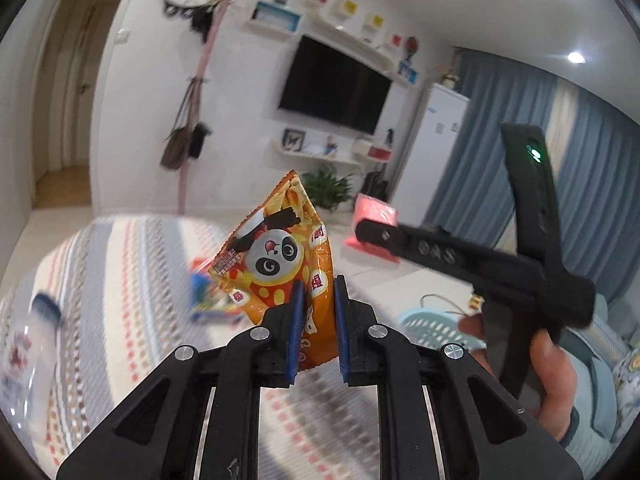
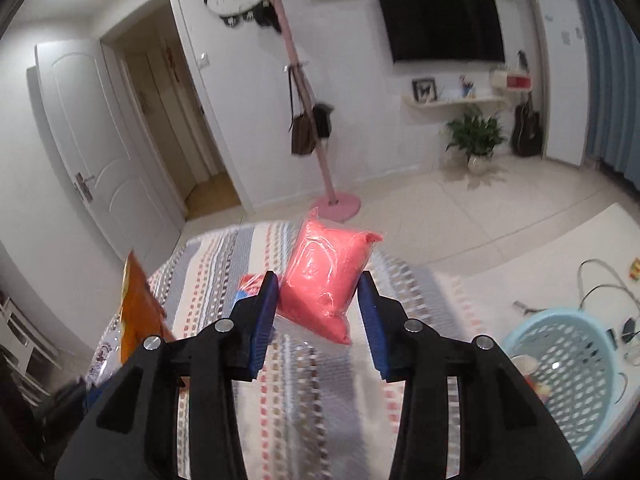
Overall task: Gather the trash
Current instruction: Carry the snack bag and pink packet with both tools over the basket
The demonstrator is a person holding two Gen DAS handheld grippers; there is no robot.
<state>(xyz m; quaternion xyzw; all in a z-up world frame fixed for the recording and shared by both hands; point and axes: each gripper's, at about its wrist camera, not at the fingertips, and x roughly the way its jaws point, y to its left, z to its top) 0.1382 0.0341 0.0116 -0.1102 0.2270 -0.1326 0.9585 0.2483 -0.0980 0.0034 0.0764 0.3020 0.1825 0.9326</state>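
Note:
My left gripper (image 1: 316,300) is shut on an orange panda snack bag (image 1: 280,256) and holds it upright above the striped bed. The bag's edge also shows in the right wrist view (image 2: 136,304). My right gripper (image 2: 318,292) is shut on a pink plastic packet (image 2: 328,276), held above the bed; the packet also shows in the left wrist view (image 1: 374,214). A light blue perforated basket (image 2: 568,372) stands on the floor at the right, below the right gripper, and shows in the left wrist view (image 1: 432,324).
The striped bedspread (image 1: 132,280) holds a clear bottle with a blue cap (image 1: 32,356) at the left and a colourful wrapper (image 1: 212,304) behind the snack bag. A pink coat stand (image 2: 320,152), cables (image 2: 608,284) on the floor, and a potted plant (image 2: 476,136) stand beyond.

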